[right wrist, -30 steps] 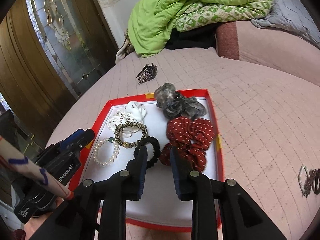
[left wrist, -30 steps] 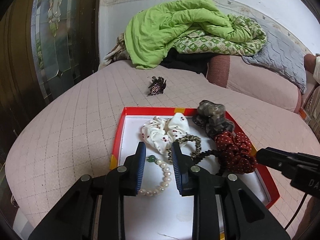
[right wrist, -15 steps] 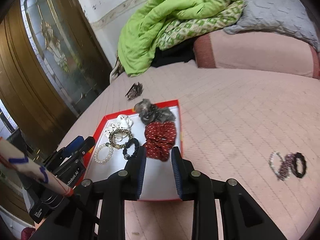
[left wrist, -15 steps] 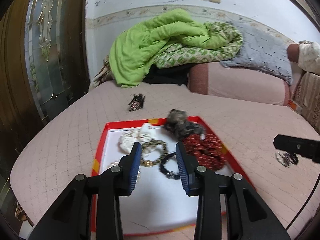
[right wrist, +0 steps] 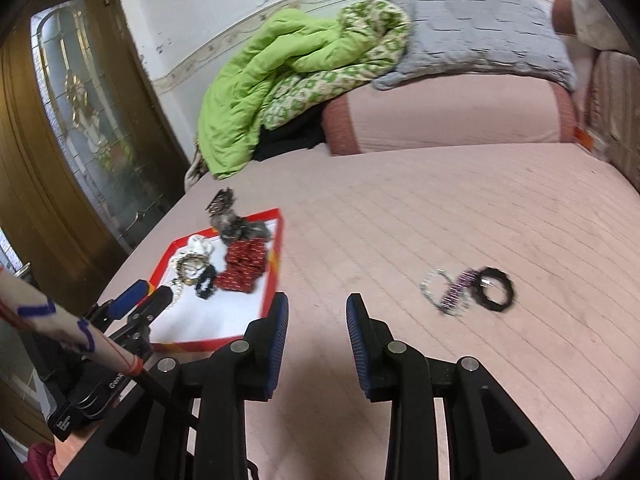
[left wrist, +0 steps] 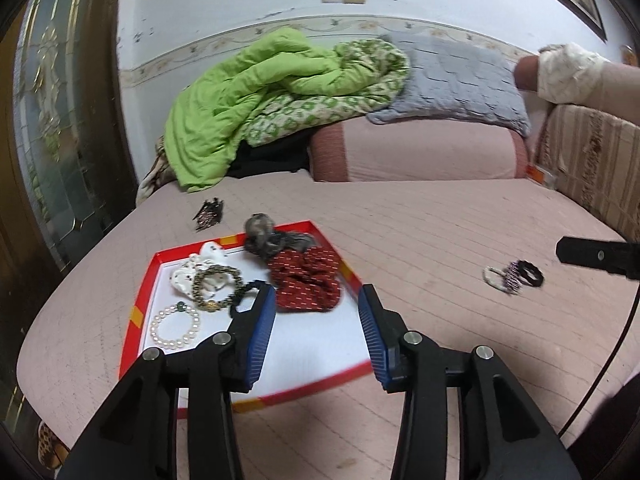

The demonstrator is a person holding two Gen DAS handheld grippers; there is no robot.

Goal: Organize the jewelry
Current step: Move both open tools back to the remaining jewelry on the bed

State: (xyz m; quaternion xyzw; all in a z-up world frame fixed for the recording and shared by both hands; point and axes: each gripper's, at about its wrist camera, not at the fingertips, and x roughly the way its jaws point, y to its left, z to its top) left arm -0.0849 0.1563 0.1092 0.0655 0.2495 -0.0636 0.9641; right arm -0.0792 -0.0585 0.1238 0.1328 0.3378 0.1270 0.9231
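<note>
From my left wrist view, the left tongs (left wrist: 318,312) sit nearest at six o'clock, blue pads apart with nothing between them; their jaws have just been opening. Just beyond them lies the shallow red-rimmed white cardboard tray (left wrist: 138,312) on the pink quilted bed (left wrist: 440,248). Inside the tray, at about nine o'clock from the tong tips, is a white pearl bracelet with a green bead (left wrist: 175,326). Past it I see a bronze beaded bracelet (left wrist: 217,286) lying on a white patterned scrunchie (left wrist: 188,272), touching a black elastic hair band (left wrist: 244,298). At twelve o'clock is a dark red dotted scrunchie (left wrist: 306,278), and beyond that a grey-brown scrunchie (left wrist: 270,236) at the tray's far edge. Outside the tray, at eleven o'clock, a dark hair comb clip (left wrist: 209,213) rests on the bed.

From my right wrist view, the right tongs (right wrist: 317,316) are also parted and hold nothing; their jaws have just been opening too. They hang over bare bed, with the tray off at ten o'clock. At two o'clock, well apart from the tray, a small loose cluster lies together: a pale beaded bracelet (right wrist: 432,284), a purple beaded piece (right wrist: 460,286) and a black hair band (right wrist: 496,288).

Farthest off, a lime green quilt (right wrist: 256,96) and a grey pillow (right wrist: 472,28) are heaped by the wall.
</note>
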